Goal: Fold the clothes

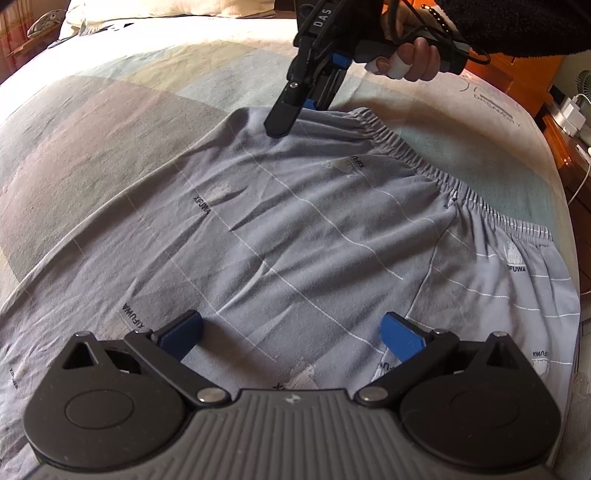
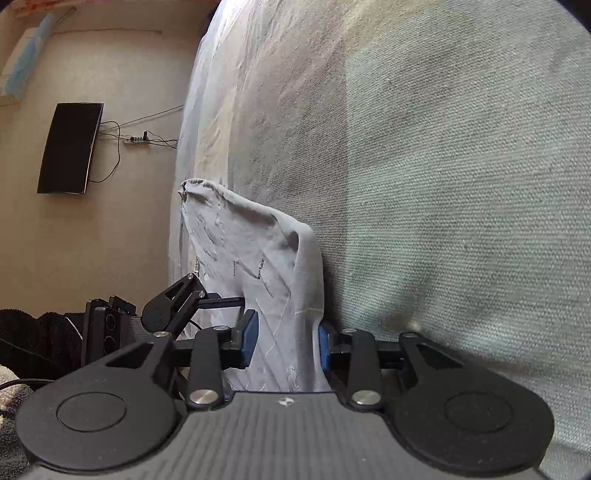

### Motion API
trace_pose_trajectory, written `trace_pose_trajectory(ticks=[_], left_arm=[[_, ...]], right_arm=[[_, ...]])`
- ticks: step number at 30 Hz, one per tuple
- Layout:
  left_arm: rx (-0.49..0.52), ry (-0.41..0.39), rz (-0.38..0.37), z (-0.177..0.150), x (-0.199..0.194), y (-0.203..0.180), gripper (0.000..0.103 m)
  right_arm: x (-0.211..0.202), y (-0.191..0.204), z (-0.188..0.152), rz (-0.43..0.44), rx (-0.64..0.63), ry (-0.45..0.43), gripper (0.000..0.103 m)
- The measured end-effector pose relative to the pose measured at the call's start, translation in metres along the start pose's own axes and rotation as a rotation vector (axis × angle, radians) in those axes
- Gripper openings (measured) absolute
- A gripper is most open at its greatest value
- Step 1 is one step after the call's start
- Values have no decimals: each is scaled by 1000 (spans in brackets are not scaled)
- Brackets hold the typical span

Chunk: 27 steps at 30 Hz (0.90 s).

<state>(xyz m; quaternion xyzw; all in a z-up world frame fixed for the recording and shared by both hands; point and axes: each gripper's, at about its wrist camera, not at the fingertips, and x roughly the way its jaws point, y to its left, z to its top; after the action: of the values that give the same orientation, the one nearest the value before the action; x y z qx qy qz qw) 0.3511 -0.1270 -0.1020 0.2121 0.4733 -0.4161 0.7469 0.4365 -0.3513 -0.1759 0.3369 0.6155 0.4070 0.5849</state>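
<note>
The grey shorts (image 1: 295, 221) lie spread flat on the bed (image 1: 110, 110), soft thin cloth with fine white grid lines, small dark printed lettering and pale animal prints. The gathered elastic waistband (image 1: 424, 158) runs along their far right edge, puckered into tight ruffles. Shallow creases cross the middle. The bed cover under them is a coarse weave in faded blocks of green, grey and cream.

At the far left a pillow (image 1: 92, 14) sits at the head of the bed. To the far right stands a wooden bedside stand (image 1: 569, 122) with white chargers and cables. From my right camera I see a dark screen (image 2: 70, 147) on the beige wall and a power strip (image 2: 136, 140) beside it, wires trailing.

My left gripper (image 1: 291, 332) hovers low over the near part of the shorts, pointing steeply down, its blue pads spread wide with nothing between them. My right gripper (image 2: 286, 343) reaches in from the far side at a shallow tilt, my right hand (image 1: 417, 55) wrapped round its handle below a black fuzzy sleeve (image 1: 517, 26). Its jaws are partly parted around the far corner of the shorts; a fold of cloth stands between the pads, touching the right one, clear of the left.
</note>
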Motion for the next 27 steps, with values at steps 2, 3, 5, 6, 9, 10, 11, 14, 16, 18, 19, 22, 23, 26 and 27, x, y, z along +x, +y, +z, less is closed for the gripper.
trace_pose_trajectory(ticks=[2, 3, 5, 6, 9, 10, 11, 14, 16, 18, 19, 22, 23, 26, 27], left_arm=[[0, 3, 0, 0, 0, 0, 102], [0, 4, -1, 1, 0, 0, 102], [2, 7, -6, 0, -1, 1, 102], [2, 8, -8, 0, -1, 1, 102], [1, 4, -11, -1, -1, 2, 102], [1, 2, -10, -1, 0, 1, 102], [0, 2, -9, -1, 0, 1, 102], [-3, 3, -10, 1, 0, 2, 102], [2, 4, -13, 1, 0, 1, 102], [5, 5, -16, 1, 0, 2, 102], [6, 5, -18, 1, 0, 3, 102], [8, 3, -17, 1, 0, 3, 102], [8, 3, -16, 1, 0, 2, 102], [10, 0, -14, 0, -1, 2, 102], [10, -1, -12, -1, -1, 2, 102]], right_arm=[[5, 2, 6, 2, -12, 6, 36], [6, 2, 6, 1, -17, 10, 36], [5, 1, 2, 0, -18, 22, 36], [3, -1, -3, 1, -10, 30, 36], [-6, -8, -20, 6, 14, 54, 36], [-8, -11, -25, 14, 23, 55, 36], [-8, -13, -28, 23, 29, 48, 36], [1, -11, -21, 18, 16, 65, 31], [11, -7, -12, -4, -6, 92, 22], [14, -6, -9, -25, -16, 106, 8], [14, -6, -10, -29, -18, 102, 6], [14, -4, -14, -51, -33, 87, 5], [14, 0, -16, -68, -46, 79, 5], [16, 18, -22, -149, -113, 60, 5], [17, 24, -25, -178, -136, 54, 5]])
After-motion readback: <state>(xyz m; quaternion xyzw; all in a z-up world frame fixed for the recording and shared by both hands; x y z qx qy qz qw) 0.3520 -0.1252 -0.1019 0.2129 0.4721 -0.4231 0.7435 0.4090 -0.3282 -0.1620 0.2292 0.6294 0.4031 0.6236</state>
